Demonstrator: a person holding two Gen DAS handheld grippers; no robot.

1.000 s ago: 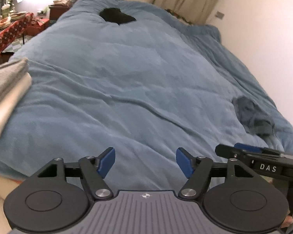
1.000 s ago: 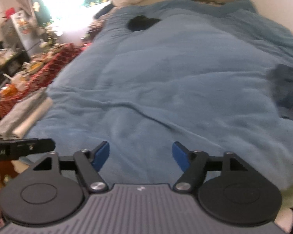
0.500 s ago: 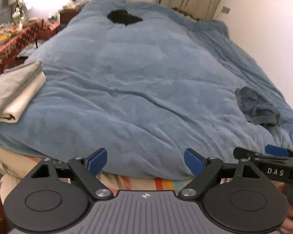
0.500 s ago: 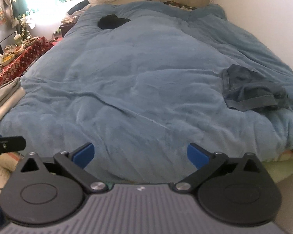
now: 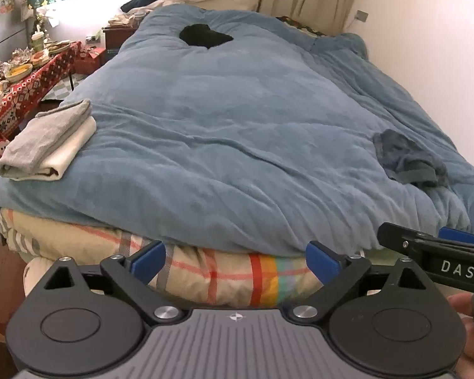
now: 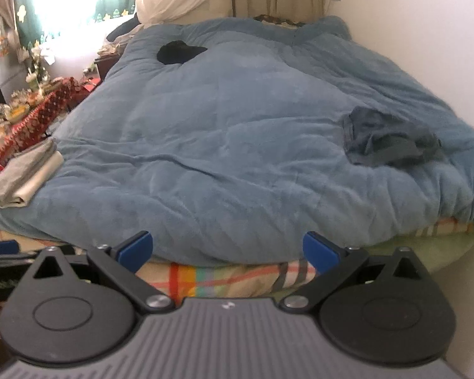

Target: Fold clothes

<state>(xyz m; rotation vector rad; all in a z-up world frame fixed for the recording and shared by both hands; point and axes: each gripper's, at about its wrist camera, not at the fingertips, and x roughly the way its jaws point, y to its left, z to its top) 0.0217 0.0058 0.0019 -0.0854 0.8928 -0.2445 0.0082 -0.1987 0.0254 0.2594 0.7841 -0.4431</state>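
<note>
A crumpled dark blue-grey garment (image 5: 409, 159) (image 6: 390, 140) lies on the right side of the blue duvet (image 5: 237, 126) (image 6: 237, 126). A folded stack, grey cloth over cream cloth (image 5: 47, 140) (image 6: 23, 178), sits at the bed's near left corner. A black garment (image 5: 205, 35) (image 6: 178, 52) lies far back near the pillows. My left gripper (image 5: 235, 263) is open and empty, off the foot of the bed. My right gripper (image 6: 227, 251) is open and empty, also off the foot; it shows at the right in the left wrist view (image 5: 433, 249).
A checked sheet (image 5: 224, 271) and mattress edge show under the duvet at the foot. A cluttered table with a red patterned cloth (image 5: 22, 79) stands left of the bed. A white wall (image 5: 442, 47) runs along the right side. Curtains hang behind the head.
Both grippers have pulled back from over the duvet to beyond the foot of the bed, and their jaws have opened wider. The whole bed and the folded stack now show.
</note>
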